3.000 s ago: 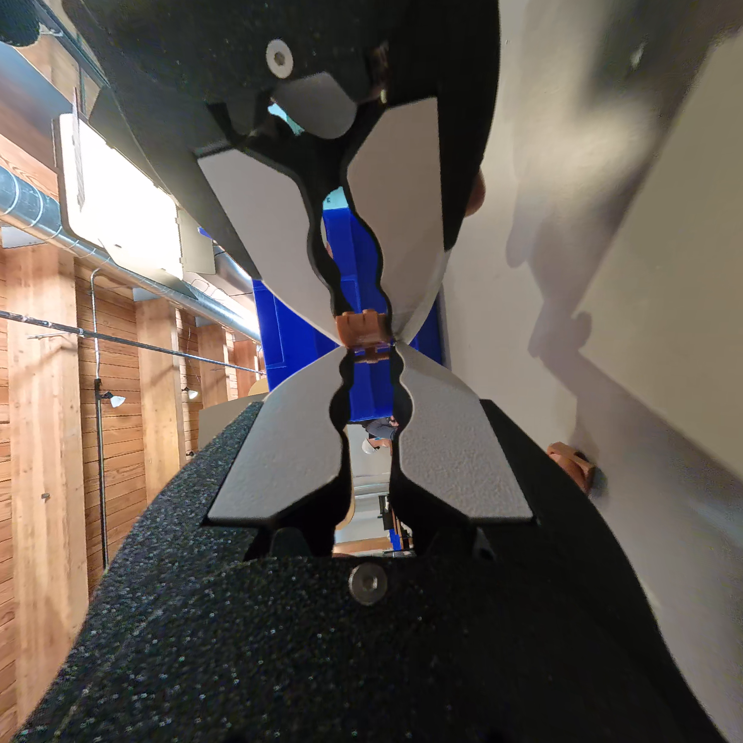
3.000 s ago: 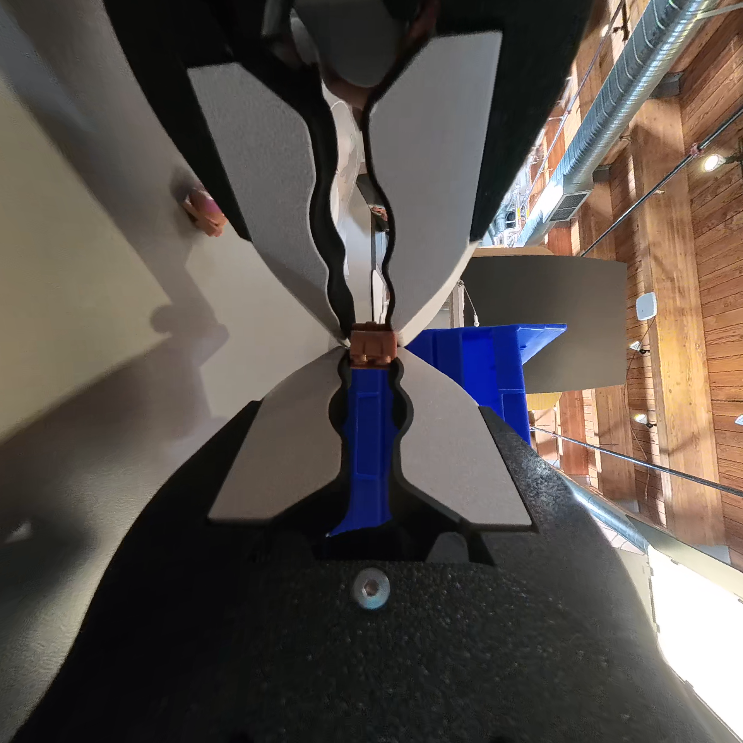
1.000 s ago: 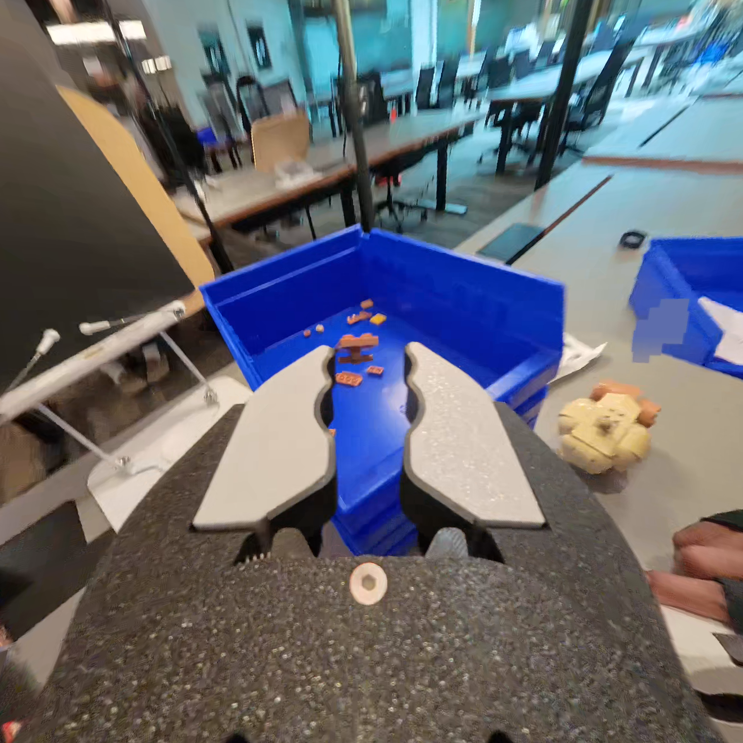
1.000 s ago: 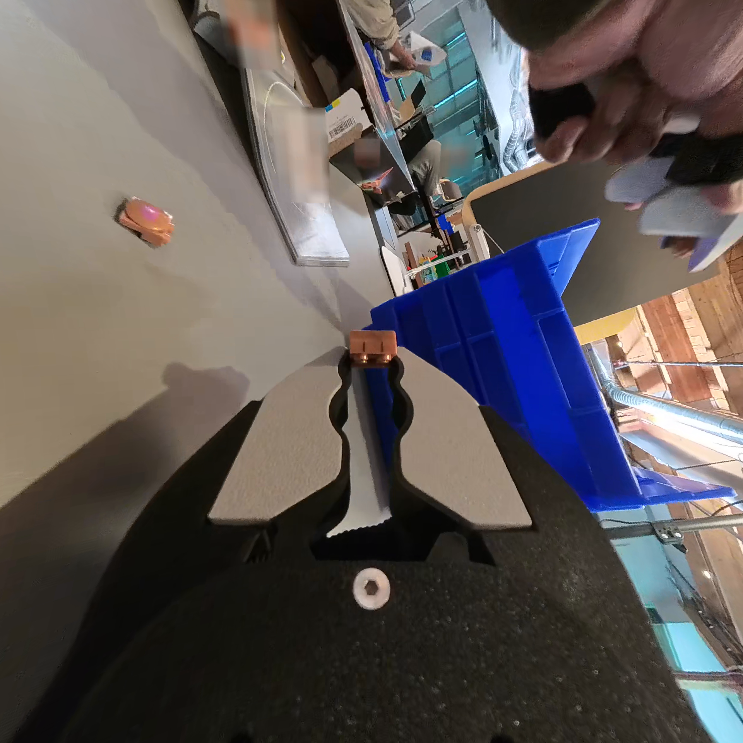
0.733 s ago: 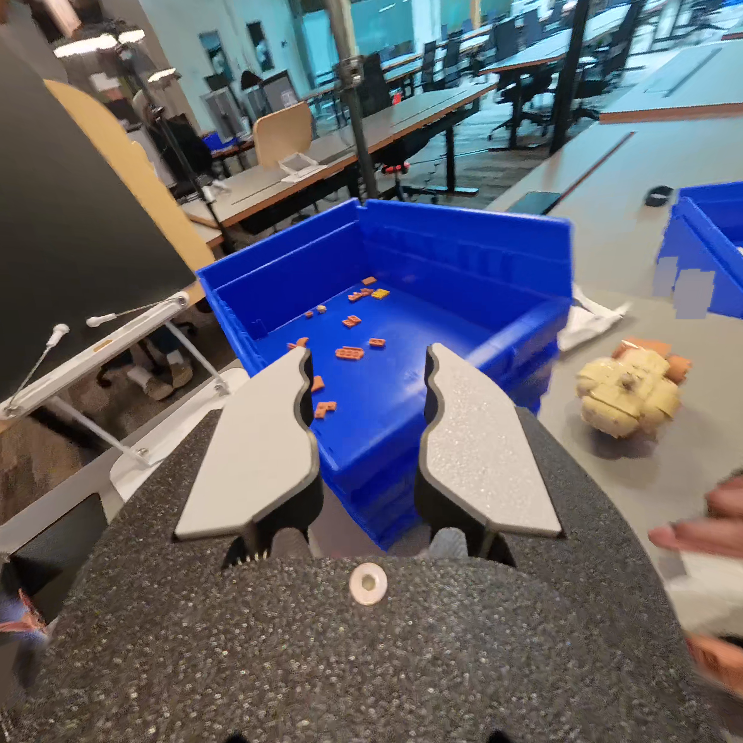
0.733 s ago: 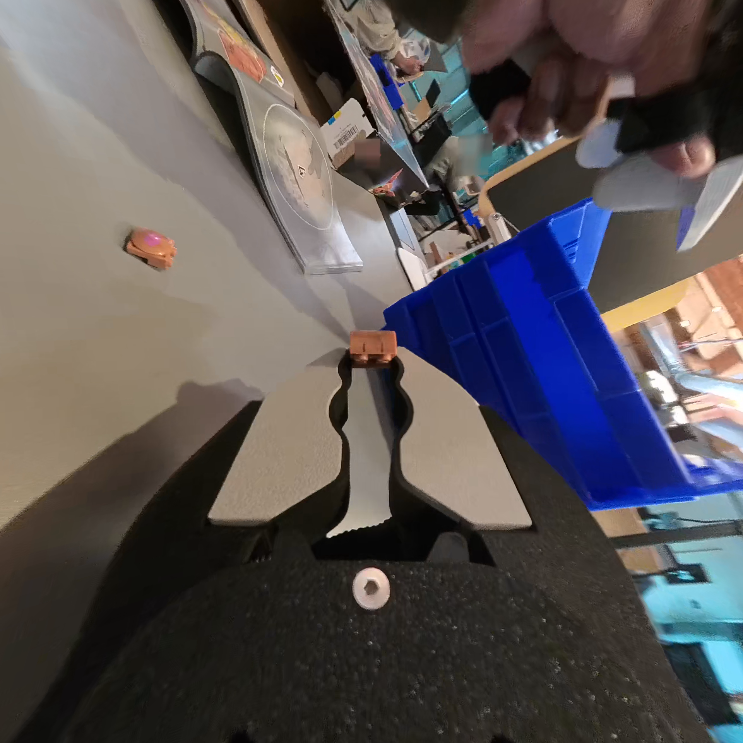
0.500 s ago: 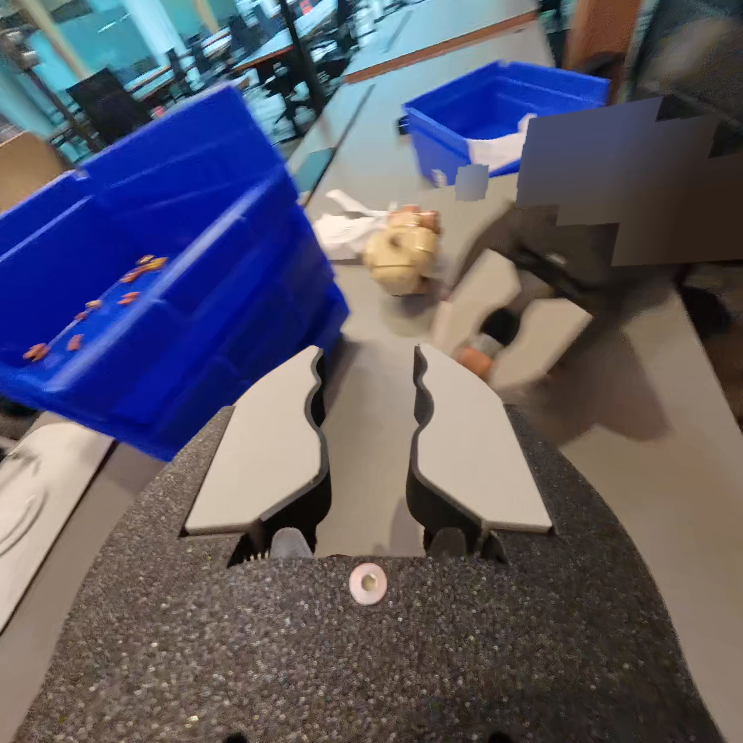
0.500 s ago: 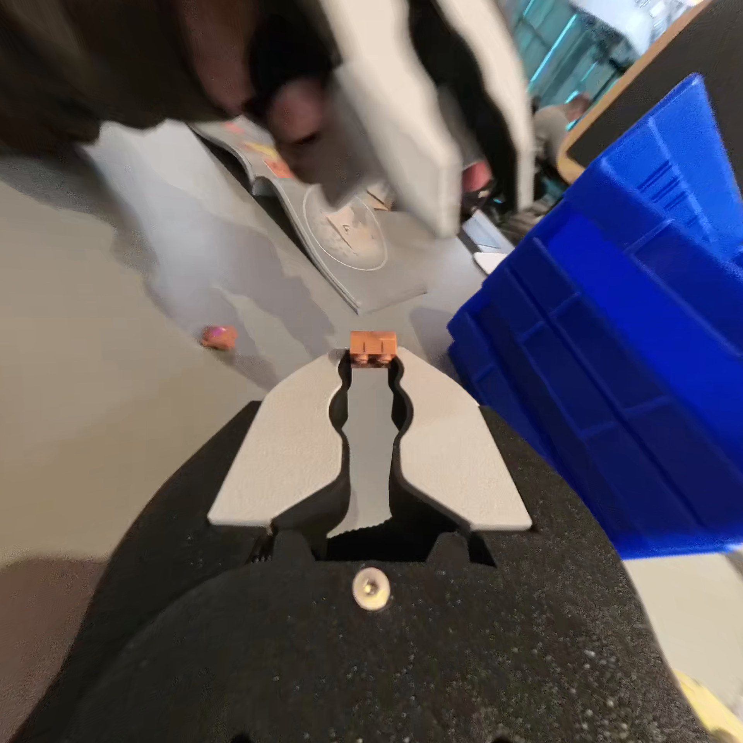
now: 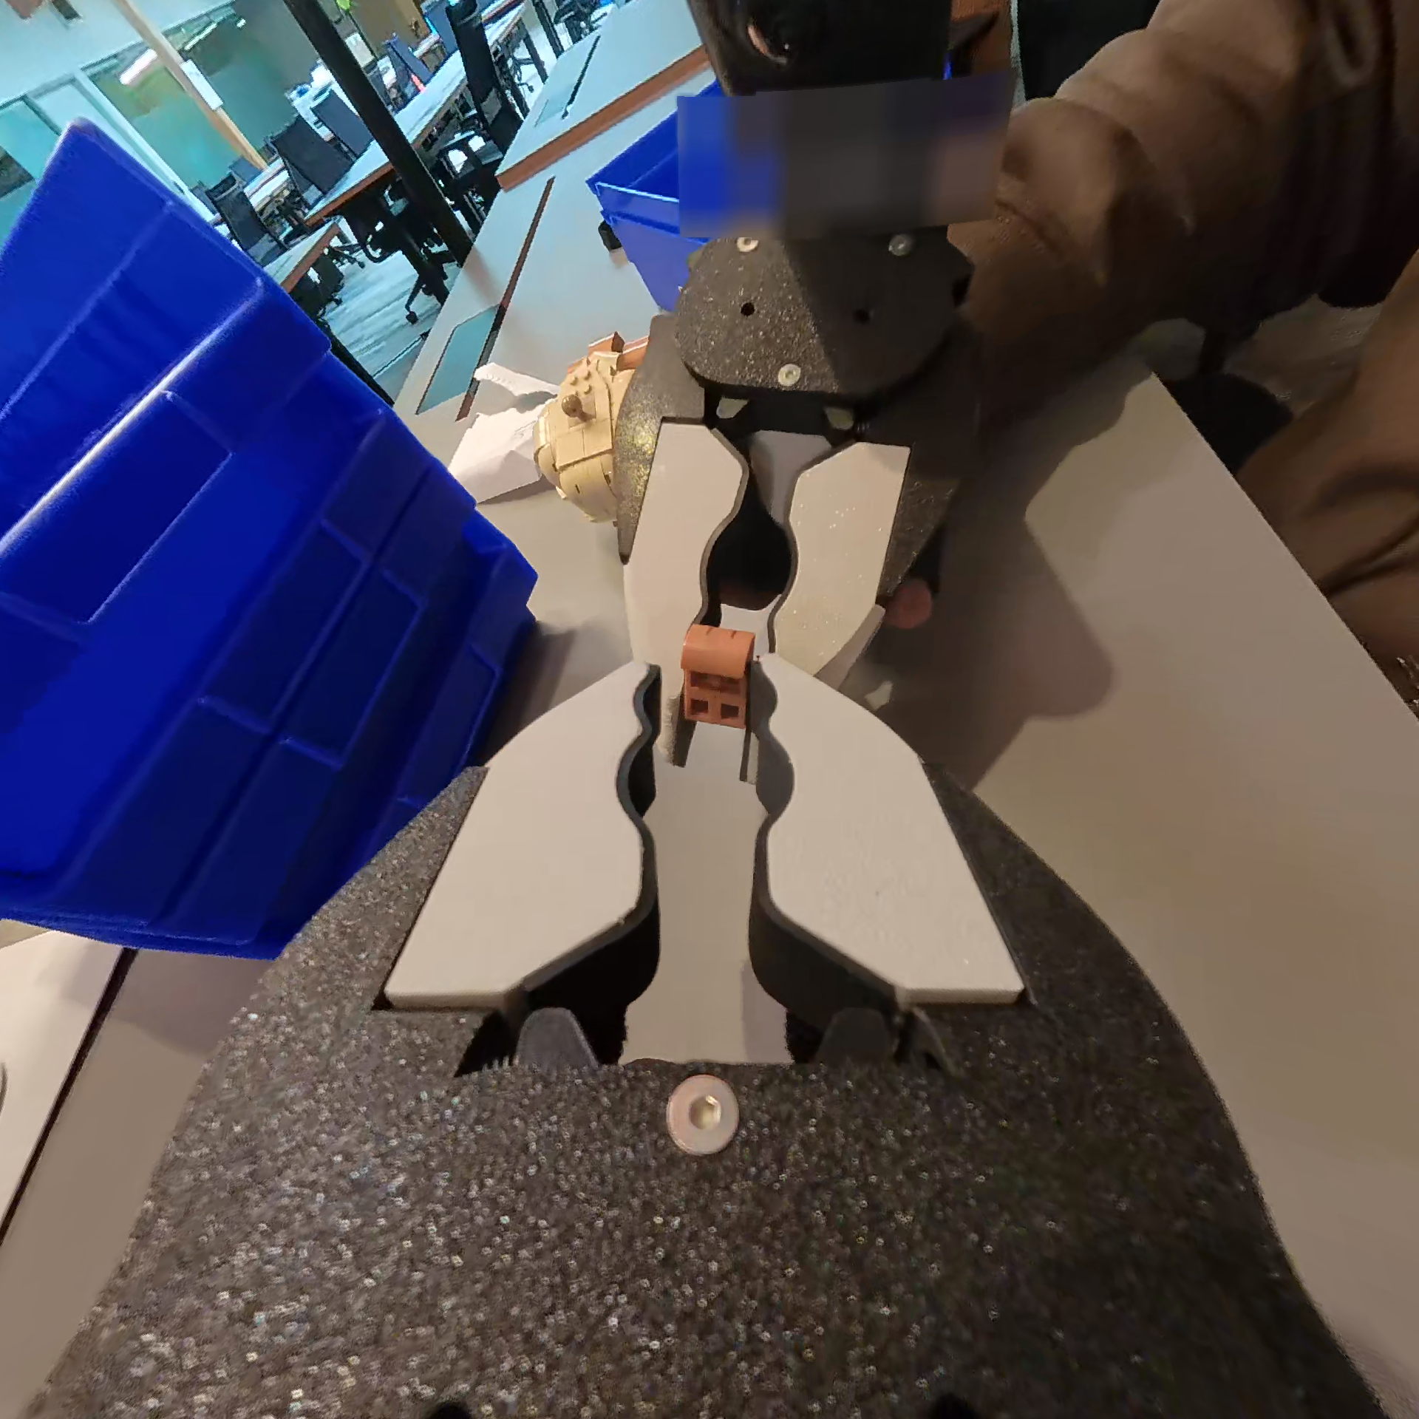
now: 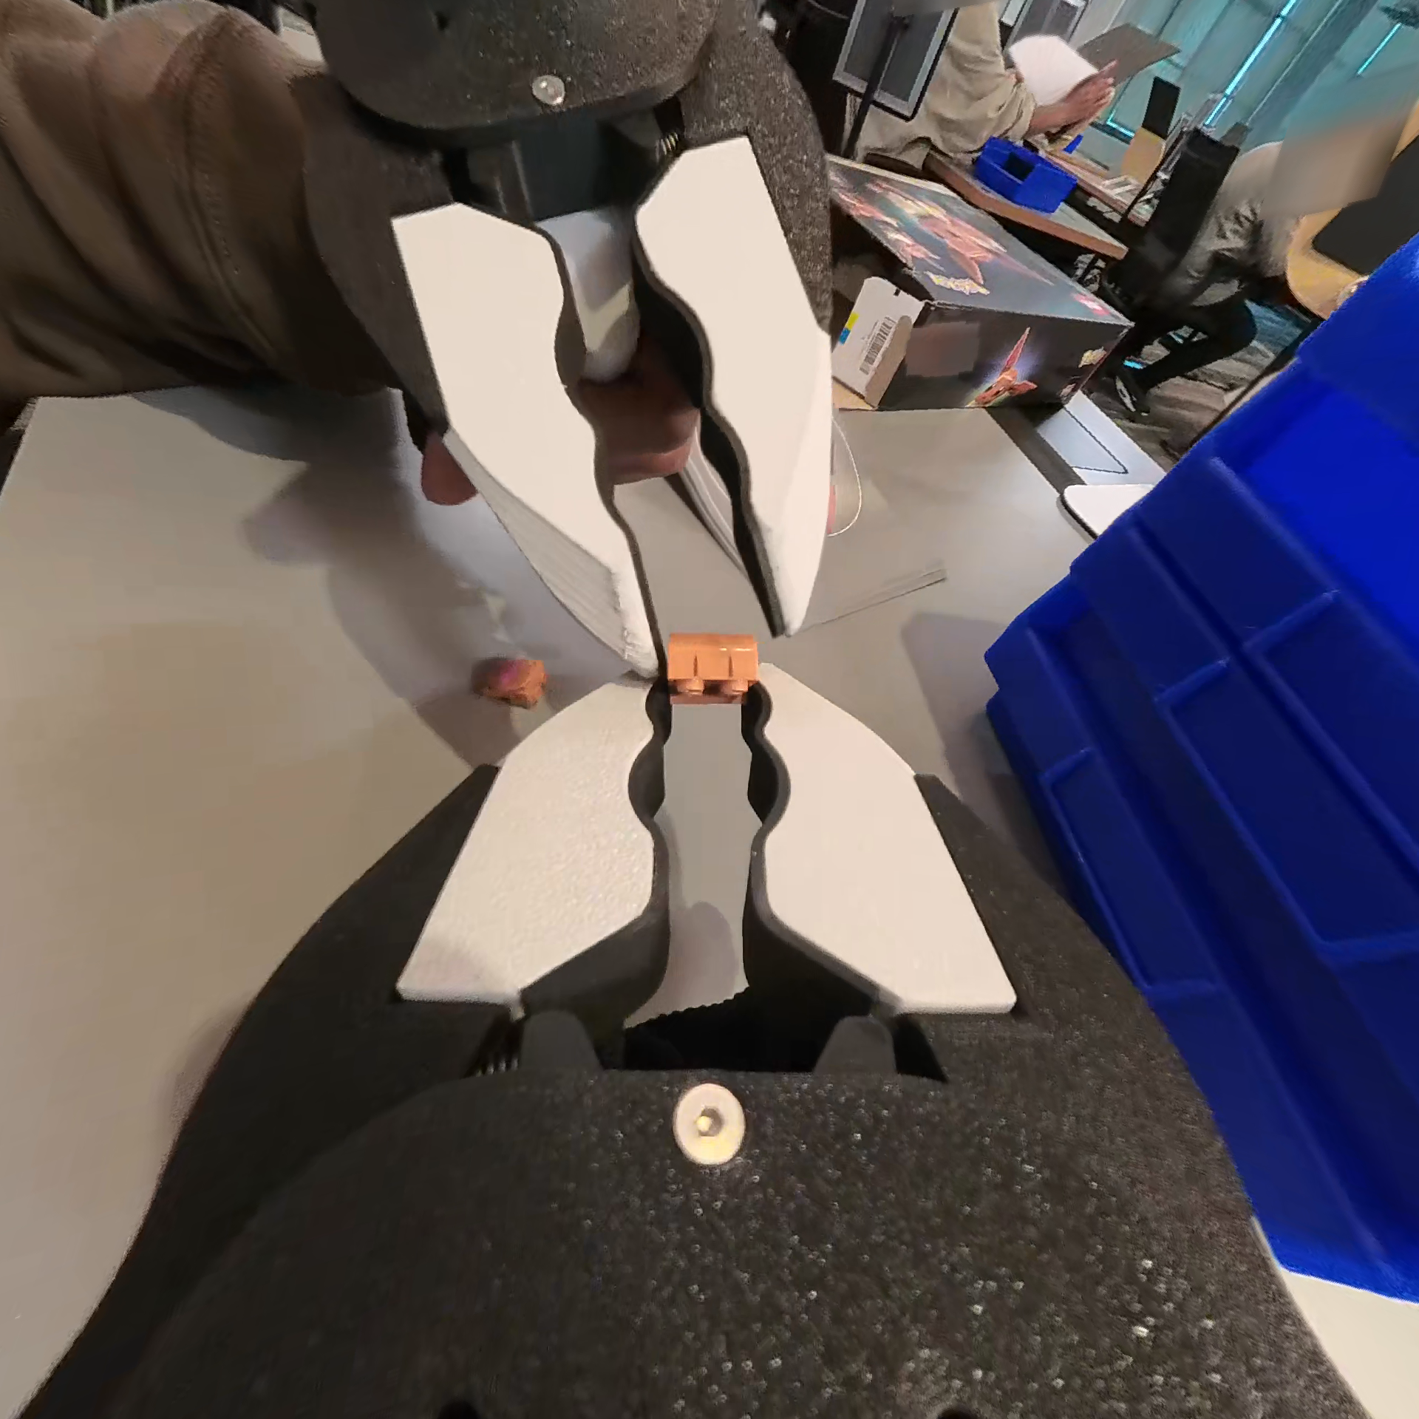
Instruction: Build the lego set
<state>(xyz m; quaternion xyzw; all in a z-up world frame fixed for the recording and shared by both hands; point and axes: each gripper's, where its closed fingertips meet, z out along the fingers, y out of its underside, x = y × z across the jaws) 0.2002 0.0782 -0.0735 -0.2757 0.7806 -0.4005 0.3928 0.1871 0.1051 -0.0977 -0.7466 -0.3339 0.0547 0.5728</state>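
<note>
A small brown brick (image 10: 712, 666) is pinched between the tips of my right gripper (image 10: 710, 691), which is shut on it. My left gripper (image 10: 706, 633) faces it from above in the right wrist view, with its jaws open on either side of the brick's top. In the left wrist view the brick (image 9: 716, 679) sits between the tips of my left gripper (image 9: 706, 676) with a small gap on its left side. My right gripper (image 9: 729, 633) reaches it from behind. Both are held above the grey table (image 9: 1113, 768).
A large blue bin (image 9: 192, 614) stands close on the left, and shows on the right in the right wrist view (image 10: 1228, 768). A tan lego build (image 9: 576, 453) lies behind the right gripper. A small brown piece (image 10: 513, 679), a booklet (image 10: 868, 591) and a lego box (image 10: 983, 322) are on the table. My left and right fingertips are right by each other.
My left gripper swung away from the blue bin and came tip to tip with the right gripper, its open jaws now around the brick. The right gripper kept the brick and turned level.
</note>
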